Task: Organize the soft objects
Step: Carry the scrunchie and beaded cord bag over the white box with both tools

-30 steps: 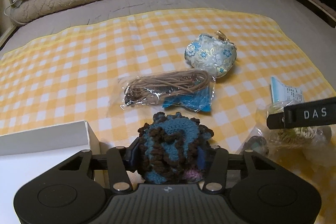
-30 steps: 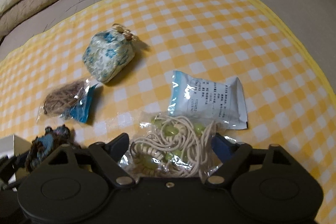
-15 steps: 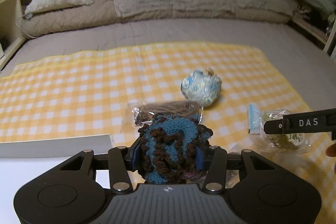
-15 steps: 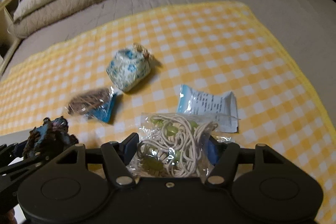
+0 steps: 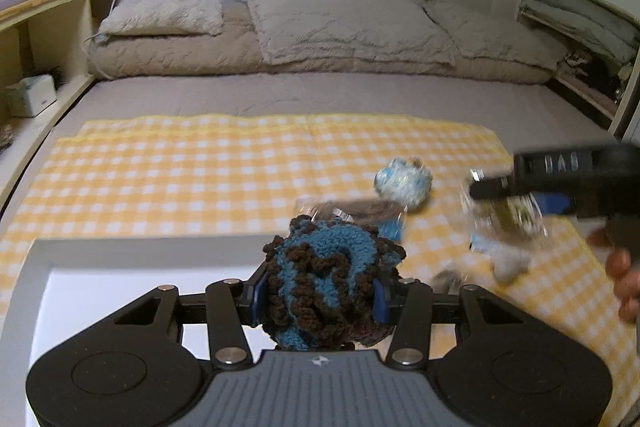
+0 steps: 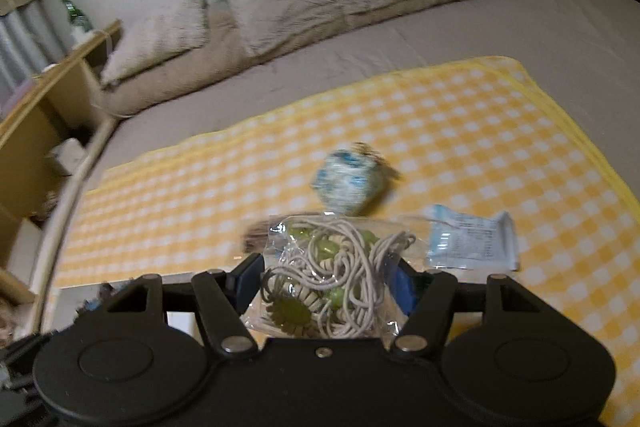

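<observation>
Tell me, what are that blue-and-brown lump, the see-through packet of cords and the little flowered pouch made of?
The blue-and-brown lump looks like crocheted yarn: matte, with fuzzy looped stitches. The packet seems to be thin clear plastic, glossy and crinkled, holding pale cords and green beads, possibly plastic or glass. The flowered pouch looks like woven patterned fabric; blur hides its finish.

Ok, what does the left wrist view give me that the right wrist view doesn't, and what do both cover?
Only the left wrist view: the left gripper shut on the blue-and-brown crocheted piece, clearly above the white box, and the person's fingers.

Only the right wrist view: the right gripper seen from behind, shut on the bag of cream cord and green beads, and the white-and-blue sachet lying flat.

Both: the floral pouch, the brown cord packet, the checked cloth.
</observation>
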The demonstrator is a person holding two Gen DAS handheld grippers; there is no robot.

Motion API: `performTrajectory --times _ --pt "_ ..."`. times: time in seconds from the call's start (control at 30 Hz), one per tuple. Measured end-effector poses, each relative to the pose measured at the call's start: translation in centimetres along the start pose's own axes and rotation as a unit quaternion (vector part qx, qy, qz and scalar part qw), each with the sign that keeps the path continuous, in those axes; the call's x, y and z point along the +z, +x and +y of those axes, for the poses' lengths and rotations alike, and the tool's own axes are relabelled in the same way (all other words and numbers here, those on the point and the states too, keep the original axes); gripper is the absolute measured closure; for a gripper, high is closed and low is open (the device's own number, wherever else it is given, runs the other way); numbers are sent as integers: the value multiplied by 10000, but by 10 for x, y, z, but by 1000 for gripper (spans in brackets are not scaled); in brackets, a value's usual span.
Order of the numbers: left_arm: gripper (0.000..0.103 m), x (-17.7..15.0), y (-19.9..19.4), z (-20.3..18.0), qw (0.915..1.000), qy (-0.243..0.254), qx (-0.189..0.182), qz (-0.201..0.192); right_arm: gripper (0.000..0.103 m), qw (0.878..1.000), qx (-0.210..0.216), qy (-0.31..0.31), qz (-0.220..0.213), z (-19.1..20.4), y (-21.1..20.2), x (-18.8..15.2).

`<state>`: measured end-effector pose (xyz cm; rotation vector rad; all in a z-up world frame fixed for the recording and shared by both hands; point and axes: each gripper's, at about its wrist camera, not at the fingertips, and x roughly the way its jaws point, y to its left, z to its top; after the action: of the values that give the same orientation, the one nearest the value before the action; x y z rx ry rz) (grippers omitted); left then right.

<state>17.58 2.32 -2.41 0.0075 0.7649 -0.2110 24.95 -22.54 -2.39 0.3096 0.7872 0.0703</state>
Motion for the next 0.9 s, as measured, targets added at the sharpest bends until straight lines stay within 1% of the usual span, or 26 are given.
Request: performTrajectory --times 0.2,0.3,0.47,0.63,0.77,0.9 --pt "54 -31 -9 14 9987 265 19 433 36 9987 458 -223 23 39 -4 -11" --pt "54 -45 -5 22 9964 326 8 777 36 9974 591 -378 136 58 1 -19" --pt "54 -62 5 34 9924 348 -18 1183 36 9945 760 -601 407 88 13 -32" --pt "54 -75 13 42 9875 315 -246 1528 36 9908 947 -766 596 115 25 -44" --pt "54 -82 17 45 9852 387 -246 1653 36 9881 1050 -880 706 135 36 -51" --pt "54 -83 20 48 9854 302 -241 1661 36 9859 1077 -981 823 152 49 -55"
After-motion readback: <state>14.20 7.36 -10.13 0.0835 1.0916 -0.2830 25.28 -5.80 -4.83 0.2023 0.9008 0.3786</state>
